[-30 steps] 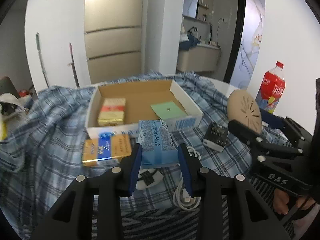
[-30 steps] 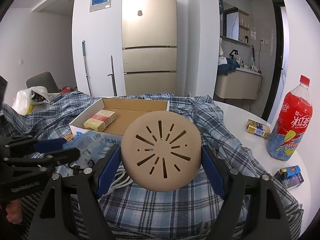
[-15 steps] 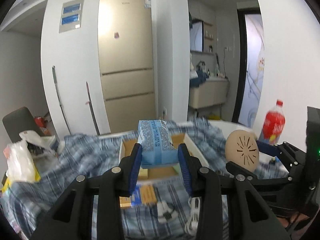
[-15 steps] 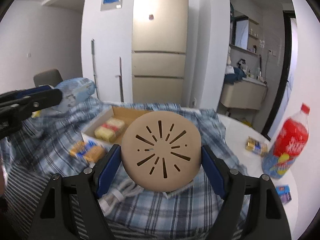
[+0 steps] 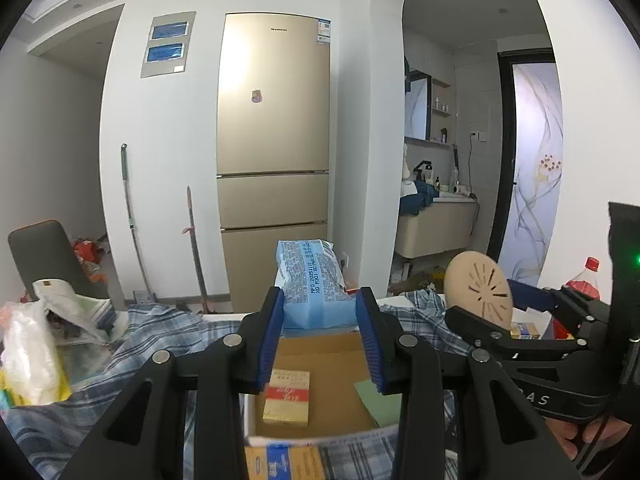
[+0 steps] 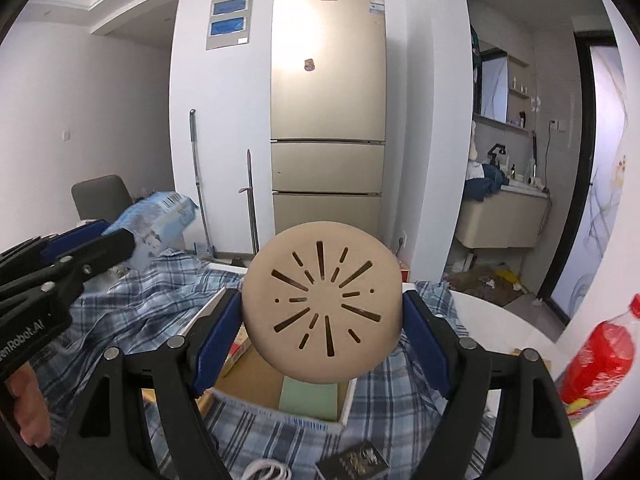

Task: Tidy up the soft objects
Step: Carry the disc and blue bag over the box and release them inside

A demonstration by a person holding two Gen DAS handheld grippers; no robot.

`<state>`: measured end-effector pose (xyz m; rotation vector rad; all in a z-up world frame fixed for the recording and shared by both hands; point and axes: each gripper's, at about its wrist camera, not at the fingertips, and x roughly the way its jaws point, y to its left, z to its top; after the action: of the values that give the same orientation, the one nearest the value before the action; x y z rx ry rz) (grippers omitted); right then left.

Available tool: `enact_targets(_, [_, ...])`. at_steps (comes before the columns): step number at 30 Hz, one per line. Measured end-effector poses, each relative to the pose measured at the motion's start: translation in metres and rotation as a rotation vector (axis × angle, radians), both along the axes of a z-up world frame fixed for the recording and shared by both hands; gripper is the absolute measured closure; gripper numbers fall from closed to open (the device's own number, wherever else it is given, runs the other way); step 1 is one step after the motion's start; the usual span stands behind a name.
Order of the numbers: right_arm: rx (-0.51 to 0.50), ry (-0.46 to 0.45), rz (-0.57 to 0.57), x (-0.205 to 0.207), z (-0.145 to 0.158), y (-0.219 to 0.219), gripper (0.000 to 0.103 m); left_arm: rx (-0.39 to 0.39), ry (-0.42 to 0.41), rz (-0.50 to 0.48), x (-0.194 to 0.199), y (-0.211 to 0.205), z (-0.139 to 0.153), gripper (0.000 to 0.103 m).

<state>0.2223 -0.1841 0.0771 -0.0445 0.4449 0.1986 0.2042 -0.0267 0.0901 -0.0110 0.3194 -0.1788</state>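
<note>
Blue plastic wraps the soft tissue pack (image 5: 314, 284), which the left tool (image 5: 320, 336) clamps between its blue-padded fingers (image 5: 271, 340), holding it up in the air above the far edge of the open cardboard box (image 5: 320, 364). The right tool (image 6: 322, 336) is closed on a round beige disc with slotted cut-outs (image 6: 322, 302), also lifted clear and hanging over the same box. Seen from the right wrist, the tissue pack sits to the left and higher than the disc, the two well apart. Inside the box lie a yellow and red packet (image 5: 286, 398) and a flat green card (image 5: 380, 400). A blue plaid cloth (image 6: 140, 312) covers the tabletop around the box. A yellow and blue packet (image 5: 284, 462) lies on the cloth just in front of the box. A red drink bottle (image 6: 596, 356) stands on the bare white tabletop (image 6: 508, 328) to the right. A small black box (image 6: 352, 460) and a white cable (image 6: 268, 472) lie on the cloth nearest the right tool.
</note>
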Motion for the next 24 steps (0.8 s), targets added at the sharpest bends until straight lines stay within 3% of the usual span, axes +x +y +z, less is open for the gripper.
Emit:
enact_targets(5, [-0.017,0.004,0.045,0.024,-0.033,0.005,0.024,-0.026,0.041,-0.041,0.023,0.002,-0.032,0.064])
enact_targets(12, [-0.032,0.145,0.079,0.047,-0.086,0.008,0.024,-0.006,0.165,-0.033,0.044,0.001,-0.095,0.064])
enact_targets(18, [-0.068,0.223,0.091,0.056,-0.114,0.004,0.024,-0.017,0.218,-0.035,0.055,0.003,-0.115,0.064])
enact_targets(24, [-0.099,0.233,0.126,0.053,-0.12,0.016,0.024,-0.011,0.22,-0.038,0.056,0.002,-0.117,0.064])
